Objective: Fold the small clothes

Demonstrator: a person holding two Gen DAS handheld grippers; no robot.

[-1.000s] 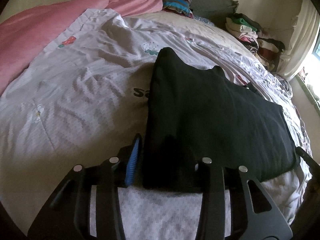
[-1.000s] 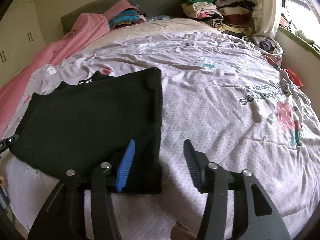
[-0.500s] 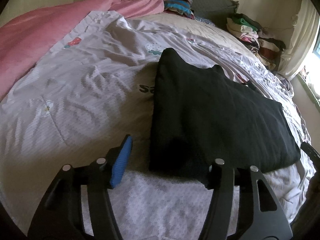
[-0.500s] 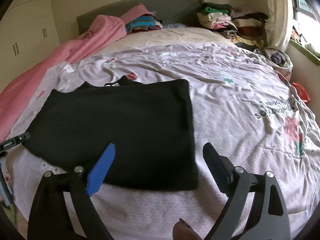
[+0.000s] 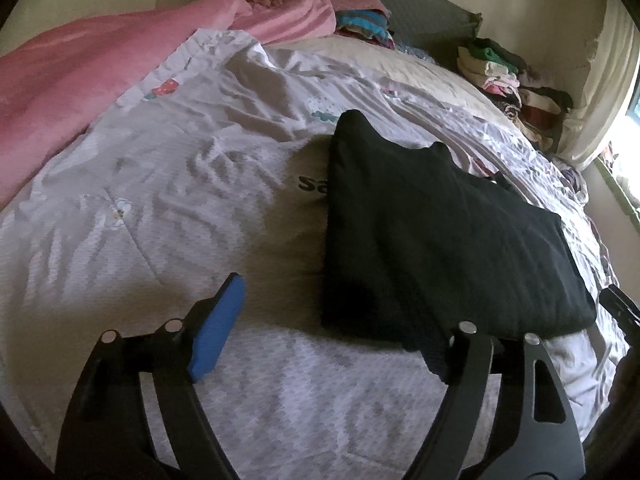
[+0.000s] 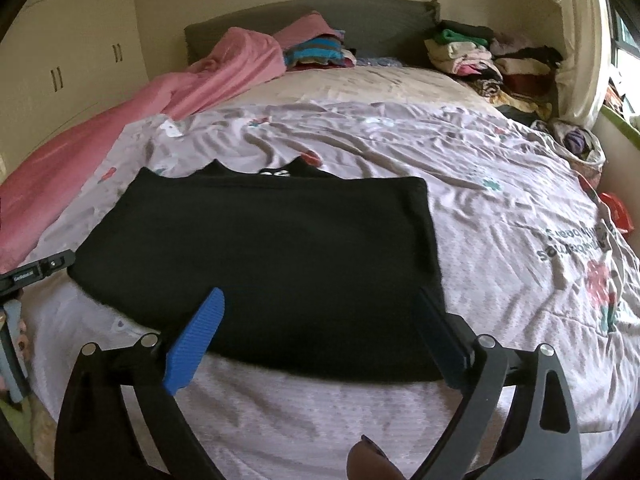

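A black garment (image 5: 432, 232) lies folded flat in a rectangle on the pale patterned bed cover (image 5: 168, 184). My left gripper (image 5: 332, 320) hangs just short of its near left corner. The jaws are opening, and the corner lies on the bed between them with neither pad pressing it. In the right wrist view the same garment (image 6: 280, 248) spreads across the middle. My right gripper (image 6: 320, 300) hovers over its near right edge with jaws also opening wide, and nothing is gripped. A fingertip of the person's hand (image 6: 372, 460) shows at the bottom.
A pink blanket (image 6: 168, 92) runs along the left side of the bed. Stacks of folded clothes (image 6: 468, 52) and a striped pile (image 6: 316, 50) sit by the grey headboard (image 6: 360, 20). A wardrobe (image 6: 68, 60) stands left, a window at right.
Both grippers' jaws have spread wider and drawn back from the garment's near edge. The garment corners they were at now lie loose on the bed.
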